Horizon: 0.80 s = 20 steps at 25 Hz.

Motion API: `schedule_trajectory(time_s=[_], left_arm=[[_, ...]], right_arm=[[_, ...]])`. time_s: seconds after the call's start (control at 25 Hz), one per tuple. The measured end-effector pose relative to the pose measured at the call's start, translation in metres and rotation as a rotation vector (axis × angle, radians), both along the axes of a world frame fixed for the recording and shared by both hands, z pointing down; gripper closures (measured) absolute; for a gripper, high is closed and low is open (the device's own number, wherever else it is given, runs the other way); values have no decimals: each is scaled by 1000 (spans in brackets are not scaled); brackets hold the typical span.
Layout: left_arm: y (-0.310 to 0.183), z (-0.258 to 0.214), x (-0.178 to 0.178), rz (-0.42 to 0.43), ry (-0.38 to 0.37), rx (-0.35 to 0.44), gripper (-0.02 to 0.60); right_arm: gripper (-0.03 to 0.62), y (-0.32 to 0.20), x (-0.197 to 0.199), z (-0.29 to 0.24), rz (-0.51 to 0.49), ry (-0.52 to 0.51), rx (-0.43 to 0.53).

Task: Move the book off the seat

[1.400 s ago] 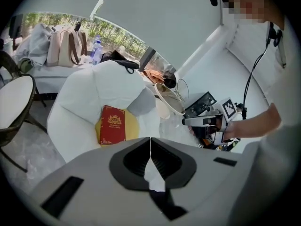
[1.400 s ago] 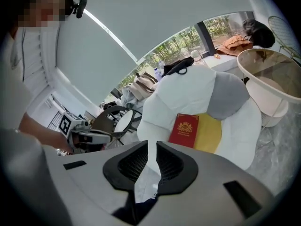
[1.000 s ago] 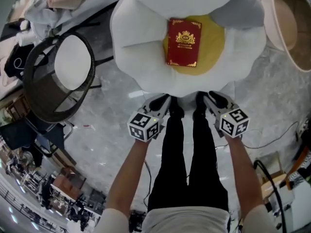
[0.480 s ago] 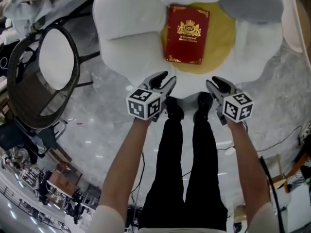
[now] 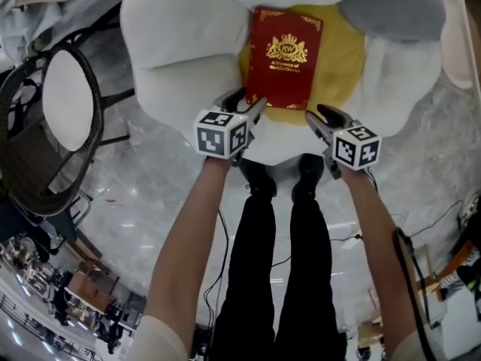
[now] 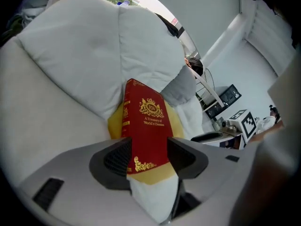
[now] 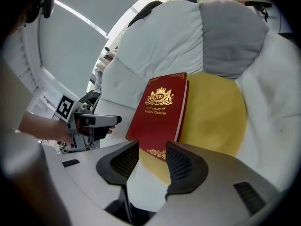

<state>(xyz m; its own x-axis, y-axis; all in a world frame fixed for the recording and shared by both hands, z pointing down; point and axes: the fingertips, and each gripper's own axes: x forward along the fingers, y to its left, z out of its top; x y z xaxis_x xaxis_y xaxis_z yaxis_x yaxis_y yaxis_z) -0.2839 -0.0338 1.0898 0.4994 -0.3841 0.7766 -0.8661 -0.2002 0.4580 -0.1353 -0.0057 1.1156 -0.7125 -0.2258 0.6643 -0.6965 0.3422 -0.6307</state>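
Left gripper (image 5: 251,107) & right gripper (image 5: 313,116) had dropped to the seat (image 5: 180,51) edge, jaws just opened, nothing gripped, w/ book (image 5: 283,57) untouched on its yellow centre, so grab & removal remained.

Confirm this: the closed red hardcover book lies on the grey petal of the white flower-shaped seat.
Not the grey petal: the closed red hardcover book lies on the yellow round centre of the white flower-shaped seat, as the head view shows.
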Motion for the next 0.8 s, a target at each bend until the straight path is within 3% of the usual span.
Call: schedule_trajectory(time_s=[0.2,0.56,0.8], left_arm=[[-18,31,-11,2,-61,-49,335],[-28,66,6,108,-69,-147,307],[-34,80,11,103,-33,-228,281]], right_arm=[[390,-17,-5,21,-9,9,7],[343,-33,-14,61,14,9,-41],[326,-39,-27,70,35,-28,-74]])
